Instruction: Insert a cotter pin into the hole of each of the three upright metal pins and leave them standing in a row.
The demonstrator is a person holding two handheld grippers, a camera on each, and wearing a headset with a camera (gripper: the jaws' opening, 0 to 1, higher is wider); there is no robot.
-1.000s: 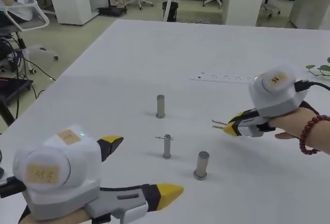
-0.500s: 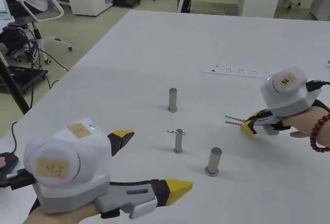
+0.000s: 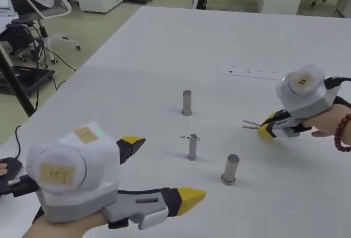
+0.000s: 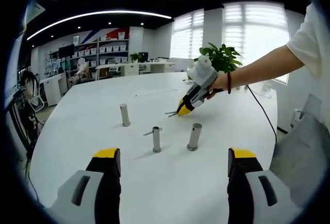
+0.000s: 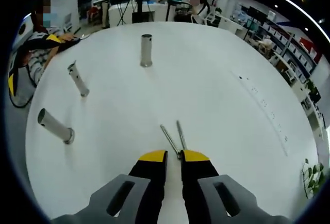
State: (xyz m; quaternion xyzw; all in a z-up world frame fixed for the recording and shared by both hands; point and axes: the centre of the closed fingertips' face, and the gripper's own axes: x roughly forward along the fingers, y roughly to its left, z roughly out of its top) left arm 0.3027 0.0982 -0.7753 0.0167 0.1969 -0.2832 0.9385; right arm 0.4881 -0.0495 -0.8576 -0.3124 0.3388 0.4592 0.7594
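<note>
Where the right gripper (image 3: 265,131) clamps the loose cotter pin (image 3: 251,124), the pin's head is hidden between the closed jaws; two legs stick out toward the middle metal pin (image 3: 192,147), well apart from it. Cross-holes in the far metal pin (image 3: 187,102) and the near metal pin (image 3: 231,169) too small to make out. Middle metal pin carries a fitted cotter pin (image 3: 190,137) near its top. All three upright on the white table (image 3: 153,51). Left gripper (image 3: 170,166): jaws wide apart, empty, on the person's side of the middle metal pin.
</note>
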